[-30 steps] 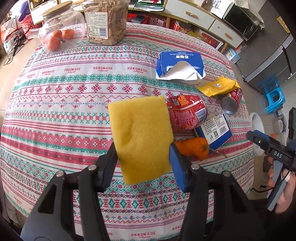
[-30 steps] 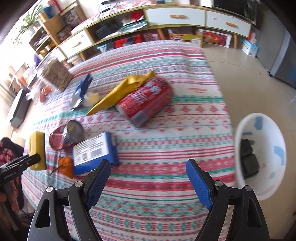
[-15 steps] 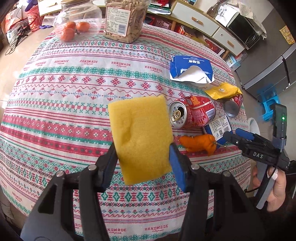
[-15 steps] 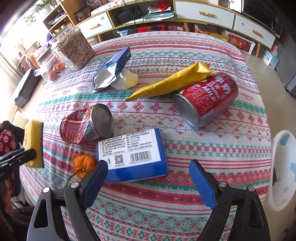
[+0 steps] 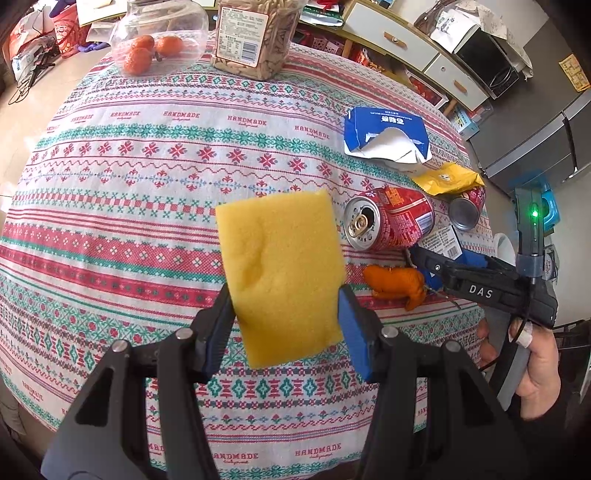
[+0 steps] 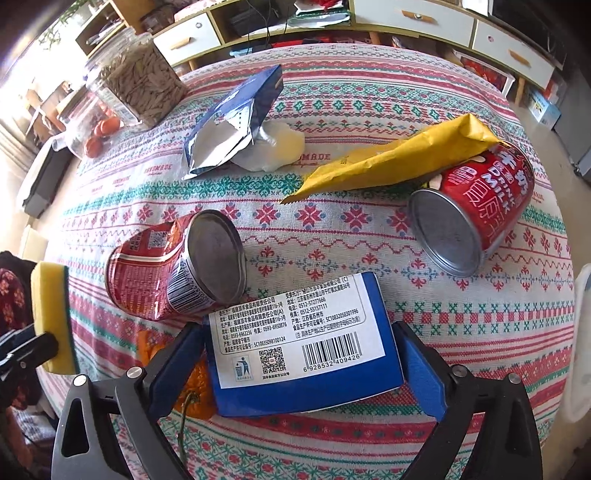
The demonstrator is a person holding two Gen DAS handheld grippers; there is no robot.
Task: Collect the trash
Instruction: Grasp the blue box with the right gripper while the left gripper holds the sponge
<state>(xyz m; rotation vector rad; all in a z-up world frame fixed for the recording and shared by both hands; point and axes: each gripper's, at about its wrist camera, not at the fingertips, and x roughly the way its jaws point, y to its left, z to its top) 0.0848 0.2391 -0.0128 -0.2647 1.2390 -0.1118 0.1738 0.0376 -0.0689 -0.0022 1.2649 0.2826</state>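
My left gripper is shut on a yellow sponge and holds it above the patterned tablecloth. My right gripper is open, its jaws on either side of a blue carton lying flat with its label up. An orange peel lies beside the carton. A dented red can lies to the left. A second red can lies at the right under a yellow wrapper. A torn blue packet with a white wad lies farther back.
A jar of seeds and a clear jar of oranges stand at the table's far edge. A white bin sits off the table's right side. Cabinets and drawers stand behind the table.
My right gripper has moved forward over the table, so the blue carton now lies between its open jaws. My left gripper keeps hold of the sponge and has shifted slightly.
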